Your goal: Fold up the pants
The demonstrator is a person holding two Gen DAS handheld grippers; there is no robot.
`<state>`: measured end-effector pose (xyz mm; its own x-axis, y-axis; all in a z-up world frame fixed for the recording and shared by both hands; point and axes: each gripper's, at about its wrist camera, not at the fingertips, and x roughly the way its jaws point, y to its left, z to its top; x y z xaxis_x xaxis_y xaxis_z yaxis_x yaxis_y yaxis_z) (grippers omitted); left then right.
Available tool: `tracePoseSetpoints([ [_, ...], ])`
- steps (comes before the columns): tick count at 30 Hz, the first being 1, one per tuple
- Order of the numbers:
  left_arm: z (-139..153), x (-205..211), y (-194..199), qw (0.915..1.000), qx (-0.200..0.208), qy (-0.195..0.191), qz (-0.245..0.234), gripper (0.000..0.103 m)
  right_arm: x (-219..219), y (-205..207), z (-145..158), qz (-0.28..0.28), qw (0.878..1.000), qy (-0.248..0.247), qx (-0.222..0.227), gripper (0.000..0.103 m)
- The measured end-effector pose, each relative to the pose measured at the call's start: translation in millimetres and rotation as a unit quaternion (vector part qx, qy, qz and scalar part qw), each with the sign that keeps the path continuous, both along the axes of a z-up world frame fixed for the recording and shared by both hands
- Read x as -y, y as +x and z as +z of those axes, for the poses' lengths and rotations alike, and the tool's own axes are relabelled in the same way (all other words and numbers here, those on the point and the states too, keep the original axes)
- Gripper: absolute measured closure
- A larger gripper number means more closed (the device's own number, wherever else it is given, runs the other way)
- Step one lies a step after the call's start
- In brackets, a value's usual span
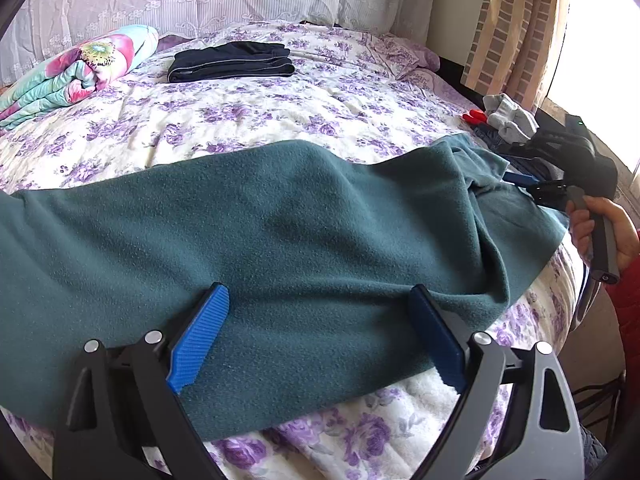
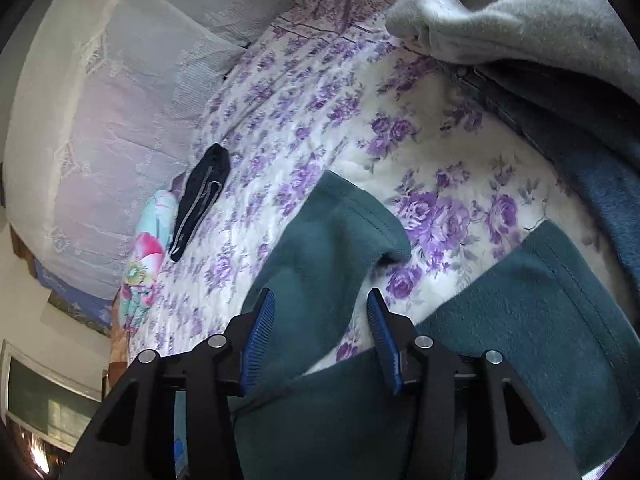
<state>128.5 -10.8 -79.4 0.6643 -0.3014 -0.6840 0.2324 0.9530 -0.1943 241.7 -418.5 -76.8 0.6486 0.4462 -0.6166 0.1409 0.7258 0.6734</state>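
Note:
Teal fleece pants (image 1: 280, 232) lie spread across the near part of the bed. My left gripper (image 1: 320, 300) is open, its blue fingers (image 1: 200, 336) wide apart just above the fabric near its front edge. In the right wrist view the two leg ends (image 2: 332, 232) lie apart on the floral bedspread. My right gripper (image 2: 320, 308) is open over the left leg, holding nothing. It also shows in the left wrist view (image 1: 520, 179) at the pants' right end, held by a hand.
A folded dark garment (image 1: 232, 62) lies further back on the bed (image 1: 248, 120). A rolled floral quilt (image 1: 76, 72) sits at the back left. Grey socks (image 1: 508, 118) and more clothes lie at the right edge. Grey and blue garments (image 2: 540, 20) lie beyond the legs.

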Motion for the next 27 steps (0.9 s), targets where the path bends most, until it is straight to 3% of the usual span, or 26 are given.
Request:
tracePoseSetpoints([
  [3, 0, 0, 0, 1.0, 0.0, 0.0, 0.0, 0.014, 2, 11, -10, -0.014, 1.0, 0.02, 0.0, 0.058],
  [5, 0, 0, 0, 1.0, 0.0, 0.001, 0.0, 0.014, 3, 12, -7, -0.01, 0.999, 0.038, 0.024, 0.097],
  [6, 0, 0, 0, 1.0, 0.0, 0.0, -0.001, 0.014, 4, 8, 0, -0.009, 0.998, 0.041, 0.04, 0.101],
  [10, 0, -1, 0, 1.0, -0.001, -0.005, -0.003, 0.014, 12, -36, 58, 0.004, 0.992, 0.004, 0.128, 0.101],
  [13, 0, -5, 0, 0.9998, -0.002, -0.018, -0.003, 0.014, 38, -76, 77, -0.009, 0.989, -0.013, 0.145, 0.101],
  [15, 0, -6, 0, 0.9997, -0.002, -0.024, -0.005, 0.014, 67, -102, 64, -0.038, 0.991, -0.022, 0.126, 0.101],
  [17, 1, -7, 1, 0.9996, -0.003, -0.027, -0.005, 0.014, 94, -114, 31, -0.061, 0.995, -0.008, 0.084, 0.101],
  [20, 0, -6, 1, 0.9997, -0.003, -0.023, -0.005, 0.014, 107, -116, -14, -0.052, 0.997, 0.025, 0.044, 0.101],
  [22, 0, -4, 1, 0.9999, -0.004, -0.015, -0.005, 0.014, 105, -118, -19, -0.05, 0.997, 0.028, 0.054, 0.099],
  [24, 0, -3, 1, 0.9999, -0.004, -0.012, -0.006, 0.014, 105, -114, -12, -0.046, 0.996, 0.04, 0.064, 0.096],
  [25, 0, -3, 1, 0.9999, -0.004, -0.011, -0.006, 0.013, 106, -112, -8, -0.048, 0.996, 0.042, 0.065, 0.089],
  [27, 0, -2, 1, 0.9999, -0.004, -0.012, -0.006, 0.012, 104, -103, 4, -0.044, 0.995, 0.042, 0.08, 0.088],
])
